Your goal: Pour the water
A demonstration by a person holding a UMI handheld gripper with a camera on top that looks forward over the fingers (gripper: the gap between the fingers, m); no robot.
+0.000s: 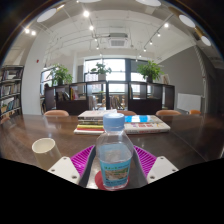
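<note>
one clear water bottle stands between the pink pads of my tool, clenched on its body. a white cup waits on the counter nearby. thin plastic looks slippery and crushable, so grip mid-body, gently.

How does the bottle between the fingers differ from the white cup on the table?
The water bottle is tall, clear and capped in blue; the white cup is low, opaque and open-topped. The bottle stands between the gripper's pink pads, which look closed against its sides; the cup sits apart, off to one side beyond the fingers. The bottle looms much nearer the camera than the cup. Both stand upright.
</note>
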